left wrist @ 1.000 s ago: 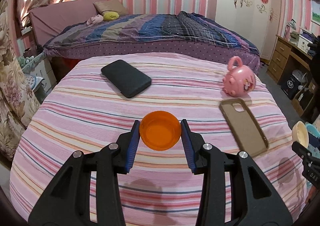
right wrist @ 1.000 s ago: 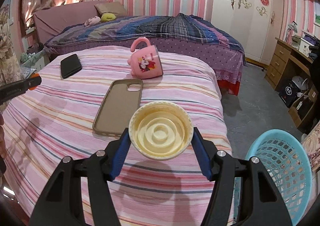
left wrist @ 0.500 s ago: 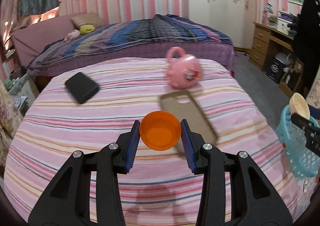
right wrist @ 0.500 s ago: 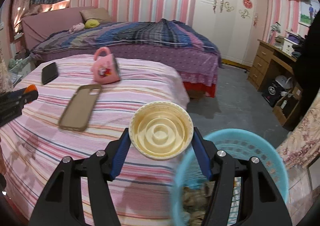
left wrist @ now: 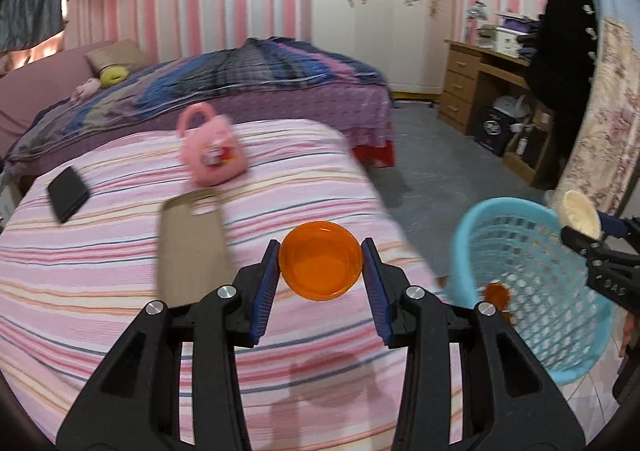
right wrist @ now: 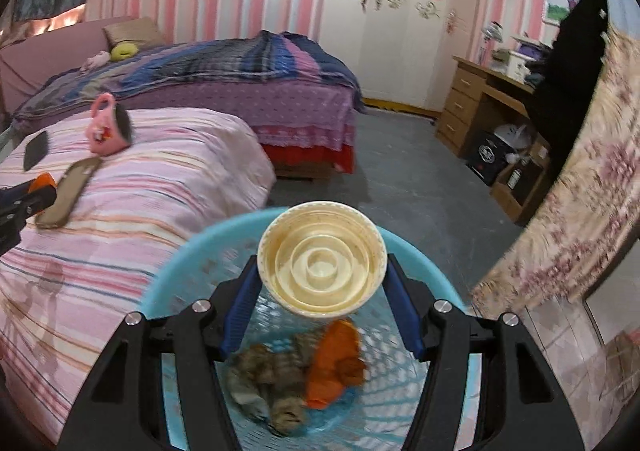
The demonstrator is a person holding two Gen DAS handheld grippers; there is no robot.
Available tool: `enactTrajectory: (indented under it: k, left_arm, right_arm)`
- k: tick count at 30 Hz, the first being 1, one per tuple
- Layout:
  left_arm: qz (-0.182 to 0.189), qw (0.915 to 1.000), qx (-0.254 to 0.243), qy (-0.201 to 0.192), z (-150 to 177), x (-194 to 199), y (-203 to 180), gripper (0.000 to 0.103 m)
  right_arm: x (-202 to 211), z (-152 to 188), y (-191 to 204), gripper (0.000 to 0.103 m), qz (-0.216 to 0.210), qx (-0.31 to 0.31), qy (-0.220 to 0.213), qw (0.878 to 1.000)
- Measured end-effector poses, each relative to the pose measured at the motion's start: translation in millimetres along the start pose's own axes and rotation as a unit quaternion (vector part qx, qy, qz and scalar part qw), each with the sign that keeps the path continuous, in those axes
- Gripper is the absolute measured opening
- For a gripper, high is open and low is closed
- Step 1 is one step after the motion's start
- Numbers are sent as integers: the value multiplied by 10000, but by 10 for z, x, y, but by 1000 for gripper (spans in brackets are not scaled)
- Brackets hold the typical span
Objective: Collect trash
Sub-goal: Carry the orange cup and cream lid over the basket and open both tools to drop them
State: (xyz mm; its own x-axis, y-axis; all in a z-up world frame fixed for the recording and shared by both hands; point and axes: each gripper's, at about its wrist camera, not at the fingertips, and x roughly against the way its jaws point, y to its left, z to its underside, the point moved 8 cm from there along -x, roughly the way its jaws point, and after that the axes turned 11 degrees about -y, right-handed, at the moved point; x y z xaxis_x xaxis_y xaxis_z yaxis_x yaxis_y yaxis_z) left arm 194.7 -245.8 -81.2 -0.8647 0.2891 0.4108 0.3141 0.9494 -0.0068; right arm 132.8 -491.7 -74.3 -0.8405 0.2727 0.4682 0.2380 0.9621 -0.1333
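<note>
Orange lid sits clamped between the left gripper jaws, open side facing the camera, held above the striped bed near its right edge. Left of it on the bed: black phone, tan phone case, pink mug on its side; none look like trash, so they should be left alone.

Blue basket stands on the floor just beside the bed, right of the left gripper. It already holds crumpled paper and an orange scrap.

Cream lid is pinched by the right gripper, jaws closed on its rim, hanging over the basket mouth.

Judgement on the step: the right side is the drop.
- The lid looks centred inside the rim, so a plain release should work; parting the jaws fully keeps the rim from snagging a pad.
- The lid is wide and light, so dropping from low limits bounce off the mesh wall.
- The left gripper must cross from the bed to the basket; wait until the right one clears to avoid a clash above the opening.
</note>
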Motion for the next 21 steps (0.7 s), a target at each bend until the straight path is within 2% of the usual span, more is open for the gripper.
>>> enactTrajectory:
  k: [8, 16, 17, 19, 20, 21]
  left_arm:
    - [706, 9975, -66, 8, 32, -73, -789, 40]
    - [1164, 9932, -37, -8, -76, -130, -1253, 40]
    - [1240, 9923, -37, -5, -96, -138, -1307, 42]
    - [1314, 9913, -23, 67, -95, -160, -1366, 63]
    - [1317, 9912, -13, 90, -98, -168, -1376, 76]
    - [1268, 9919, 0, 45, -107, -156, -1361, 82]
  right_arm:
    - [6, 148, -501, 61, 233, -372, 62, 9990]
    - [-12, 225, -692, 61, 333, -513, 64, 9981]
    - [-2, 223, -720, 61, 342, -548, 41, 9979]
    - [-5, 228, -711, 61, 351, -555, 32, 9978]
    - [-3, 229, -704, 61, 352, -556, 26, 9978]
    - [-4, 222, -692, 61, 352, -556, 26, 9978]
